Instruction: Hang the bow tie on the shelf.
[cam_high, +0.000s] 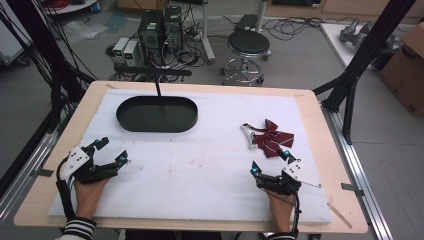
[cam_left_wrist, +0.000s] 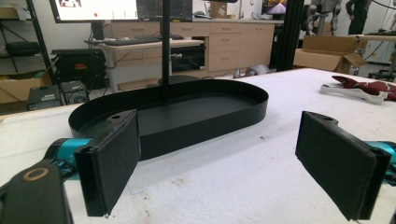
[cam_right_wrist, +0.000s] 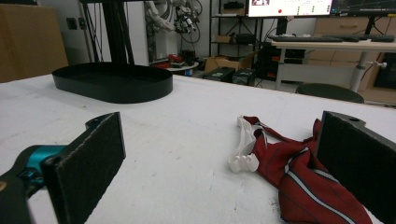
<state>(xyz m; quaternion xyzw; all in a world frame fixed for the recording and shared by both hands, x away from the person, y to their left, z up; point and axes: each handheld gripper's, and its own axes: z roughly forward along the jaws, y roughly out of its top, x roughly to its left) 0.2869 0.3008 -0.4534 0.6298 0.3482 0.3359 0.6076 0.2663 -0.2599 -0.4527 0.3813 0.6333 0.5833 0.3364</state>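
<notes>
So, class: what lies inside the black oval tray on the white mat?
The black oval tray holds nothing on the floor that shows. A black post crosses in front of it, and its near wall hides the strip of floor just behind it.

Tray (cam_high: 157, 114) far left on table (cam_high: 310, 102); bow tie (cam_high: 270, 137) right.

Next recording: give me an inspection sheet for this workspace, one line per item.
Surface: white padded mat on a wooden table, faintly stained.
Job's things: black oval metal tray, nothing in it; dark red striped fabric bow tie with a white strap, lying flat.
Clutter: nothing seen.
Grippers: left gripper open, holding nothing; right gripper open, just short of the bow tie.
Cables: one trails from each gripper; tangle on the floor beyond.
Surroundings: black round stool, computer towers, cardboard box.
</notes>
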